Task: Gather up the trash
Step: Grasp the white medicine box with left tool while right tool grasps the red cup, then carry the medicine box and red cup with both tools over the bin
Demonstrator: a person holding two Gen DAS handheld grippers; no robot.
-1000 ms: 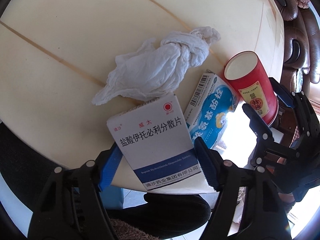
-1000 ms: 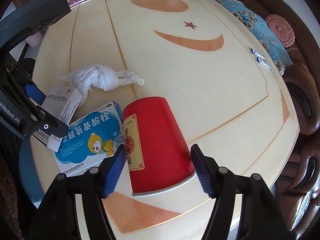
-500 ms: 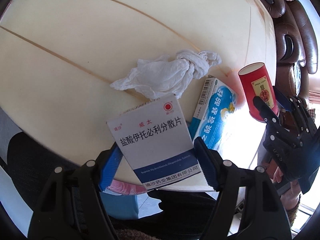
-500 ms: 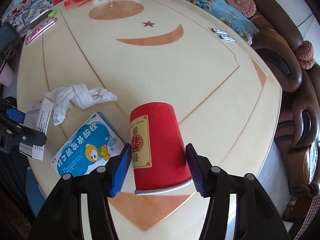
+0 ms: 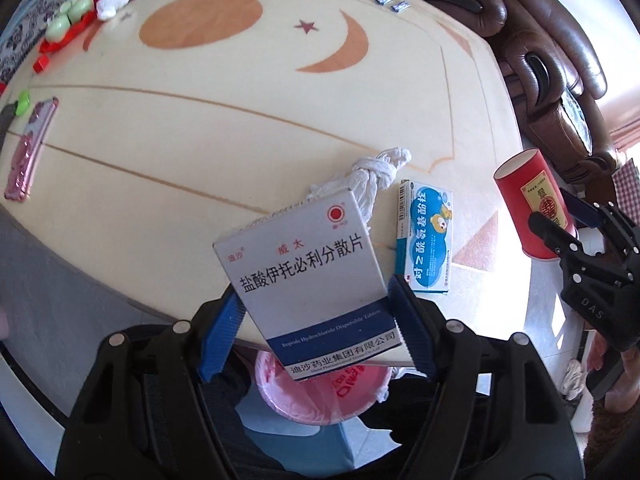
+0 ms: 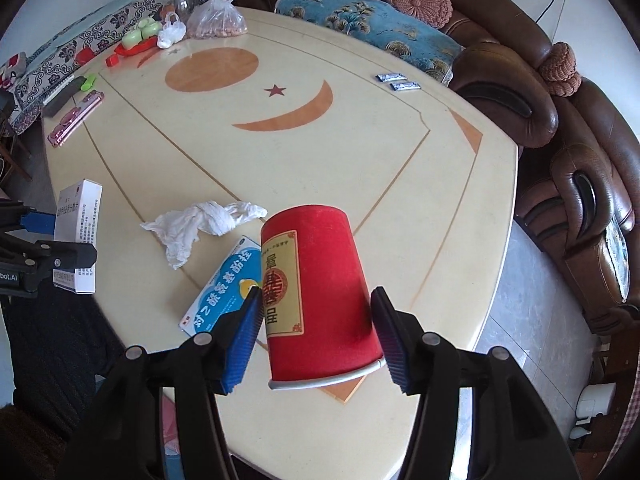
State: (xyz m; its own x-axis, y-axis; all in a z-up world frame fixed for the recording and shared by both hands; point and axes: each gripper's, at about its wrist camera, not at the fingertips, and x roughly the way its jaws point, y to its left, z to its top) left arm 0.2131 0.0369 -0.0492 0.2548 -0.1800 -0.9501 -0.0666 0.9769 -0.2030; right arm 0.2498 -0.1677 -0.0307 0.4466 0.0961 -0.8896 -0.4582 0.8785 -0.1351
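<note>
My left gripper (image 5: 316, 332) is shut on a white and blue medicine box (image 5: 308, 272), held up above the table's near edge; that box (image 6: 78, 236) shows at the far left of the right wrist view. My right gripper (image 6: 316, 332) is shut on a red paper cup (image 6: 316, 296), lifted off the table with its rim toward the camera; the cup (image 5: 528, 208) also shows in the left wrist view. A knotted white tissue (image 6: 200, 226) and a blue medicine box (image 6: 226, 290) lie on the cream table (image 6: 320, 168). A pink-lined bin (image 5: 320, 388) sits below the left gripper.
At the table's far end are a bag of nuts (image 6: 218, 20), green and red items (image 6: 138, 40), a dark remote (image 6: 60, 98) and a pink case (image 6: 76, 120). Two small sachets (image 6: 398, 82) lie near the right edge. A brown leather sofa (image 6: 580, 184) curves around the right side.
Both grippers rose from the table and rolled. The right jaws closed onto the red cup and lifted it. The left kept its box; the pink bin came into view below it.
</note>
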